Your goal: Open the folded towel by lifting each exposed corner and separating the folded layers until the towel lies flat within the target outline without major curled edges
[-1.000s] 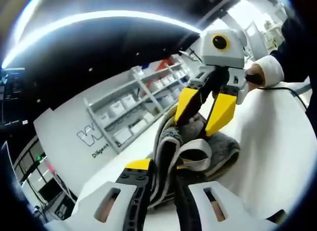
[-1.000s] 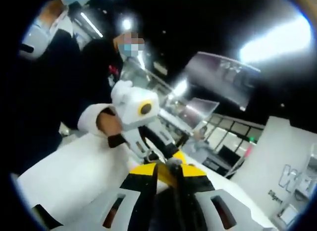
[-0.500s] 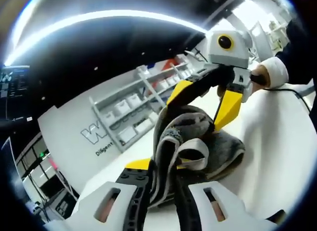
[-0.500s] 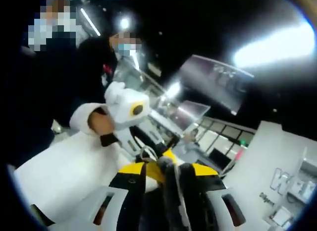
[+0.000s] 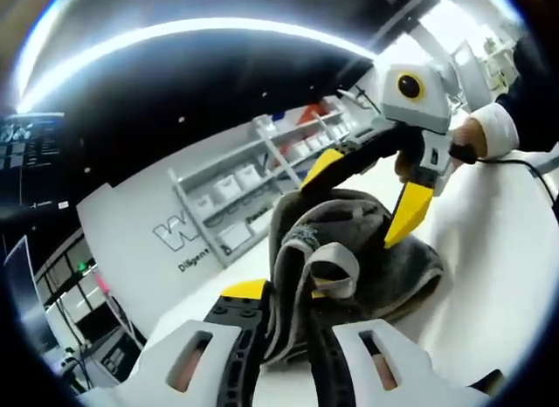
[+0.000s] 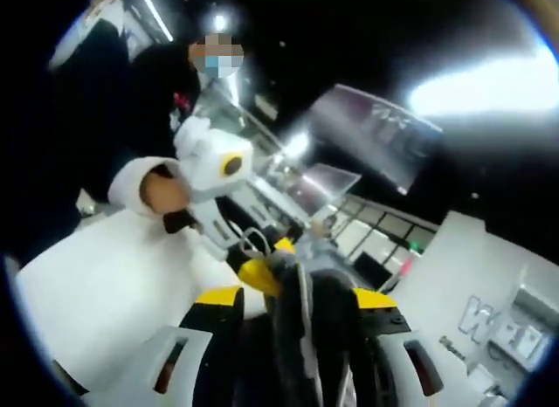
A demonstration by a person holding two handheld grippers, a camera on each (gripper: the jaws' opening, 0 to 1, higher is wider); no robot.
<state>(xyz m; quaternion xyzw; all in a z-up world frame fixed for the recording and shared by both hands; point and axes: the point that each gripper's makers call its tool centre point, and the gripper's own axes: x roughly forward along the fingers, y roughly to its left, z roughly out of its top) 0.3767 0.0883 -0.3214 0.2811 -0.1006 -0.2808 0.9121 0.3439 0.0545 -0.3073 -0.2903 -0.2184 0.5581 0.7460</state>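
Note:
A grey towel [image 5: 358, 250] is bunched up on the white table [image 5: 489, 276], its folds standing upward. My left gripper [image 5: 284, 304] is shut on a raised fold with a pale hem, low in the left gripper view. From the upper right comes my right gripper [image 5: 348, 215], open, its yellow jaws spread wide on either side of the towel's top. In the right gripper view the towel [image 6: 301, 337] stands between the parted jaws of my right gripper [image 6: 297, 293]. Beyond it, a hand holds the left gripper [image 6: 262, 269].
A white-cuffed sleeve [image 5: 493, 127] holds the right gripper's handle. Behind the table stand a shelf with white boxes [image 5: 244, 184] and a white wall with lettering [image 5: 175, 237]. A person in dark clothes [image 6: 162, 84] stands behind the left gripper.
The right gripper's jaws have spread apart and now straddle the top of the towel. The left gripper stays shut on its fold, and the towel bulges higher.

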